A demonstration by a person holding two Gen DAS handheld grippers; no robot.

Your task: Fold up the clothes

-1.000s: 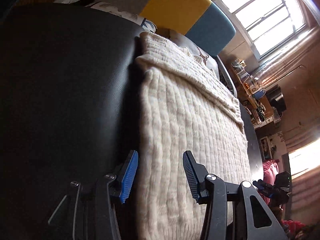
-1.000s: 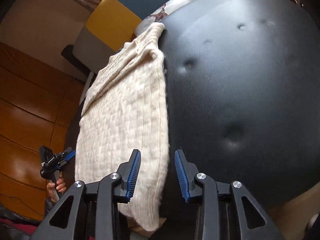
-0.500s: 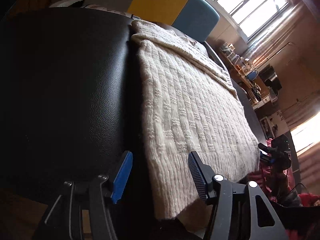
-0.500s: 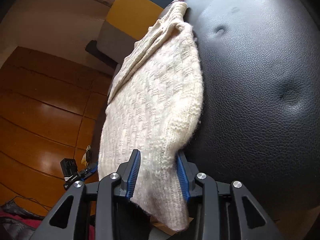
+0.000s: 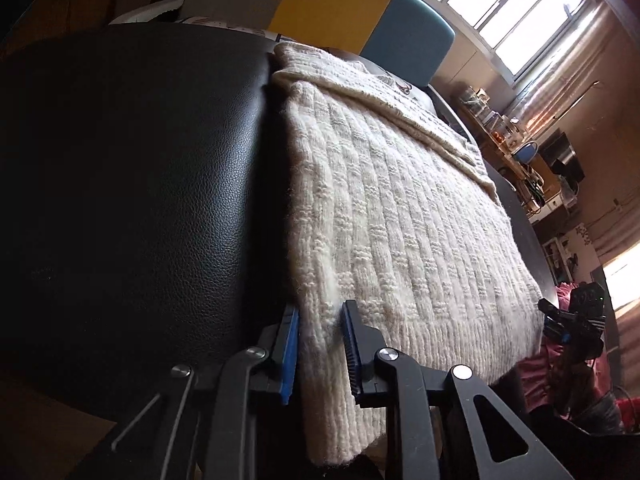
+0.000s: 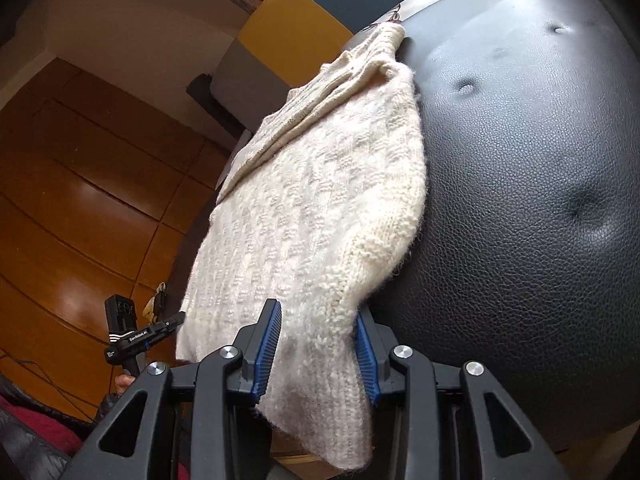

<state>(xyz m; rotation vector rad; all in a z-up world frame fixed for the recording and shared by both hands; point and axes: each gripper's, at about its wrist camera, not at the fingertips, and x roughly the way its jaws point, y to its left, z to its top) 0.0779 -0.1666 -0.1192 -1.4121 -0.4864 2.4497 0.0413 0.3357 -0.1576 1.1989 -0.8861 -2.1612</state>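
Left gripper (image 5: 320, 354): closed onto the hem corner of the cream knitted sweater (image 5: 396, 232); knit is pinched between the two blue pads, the near-left corner of the garment being held.
Left gripper seen from the right wrist: visible at the far-side hem (image 6: 160, 330), held by a hand (image 6: 124, 382) of which only a little is seen.
Right gripper (image 6: 316, 354): closed onto the opposite hem corner of the sweater (image 6: 320, 216); a bunched fold of knit fills the gap between its blue pads and hangs below them.
Right gripper seen from the left wrist: dark body with blue detail noted just past the far hem corner (image 5: 560, 326); its jaw state cannot be told from that view.
Sweater position: laid lengthwise on the black leather cushion (image 5: 132, 184), hem nearest the grippers and overhanging the cushion's near edge, upper part farthest away. A folded-over layer is seen lying across the far end. The rest of the body lies flat, ribbed hem band running between the two held corners.
Cushion: tufted black leather (image 6: 540, 200); the sweater occupies one side, the remainder is bare.
Beyond the sweater's far end: a panel in grey, yellow and teal blocks (image 5: 352, 12).
Beside the cushion, left-gripper side: wooden floor (image 6: 80, 184).
Beyond the panel: a bright window (image 5: 504, 8).
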